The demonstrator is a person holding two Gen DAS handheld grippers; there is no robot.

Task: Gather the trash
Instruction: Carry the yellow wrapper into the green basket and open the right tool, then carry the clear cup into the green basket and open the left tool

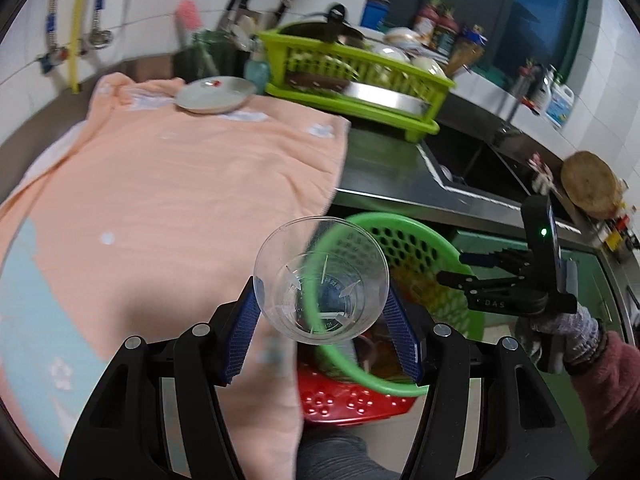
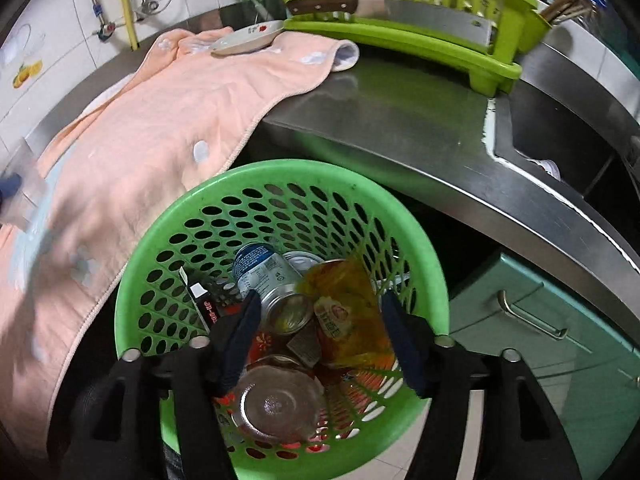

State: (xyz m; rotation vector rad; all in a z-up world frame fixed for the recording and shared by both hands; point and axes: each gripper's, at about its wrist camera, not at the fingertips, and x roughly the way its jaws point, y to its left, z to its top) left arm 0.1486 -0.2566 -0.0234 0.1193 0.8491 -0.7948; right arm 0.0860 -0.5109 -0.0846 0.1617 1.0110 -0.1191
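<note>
Steel surface (image 2: 400, 128) edge above green basket (image 2: 168, 236) — left hand-held gripper (image 1: 322, 304) clamps clear cup (image 1: 320, 280), basket just right-below; right hand-held gripper (image 2: 320, 340) gapes empty over it.

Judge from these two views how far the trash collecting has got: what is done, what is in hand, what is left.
Done: the green basket already holds a can, a jar, a yellow wrapper and a small carton. In hand: the left claw grips a clear plastic cup near the basket's rim, not yet dropped. The right claw is open and empty above the basket. Left: dropping the cup; no other trash shows on the towel.
</note>
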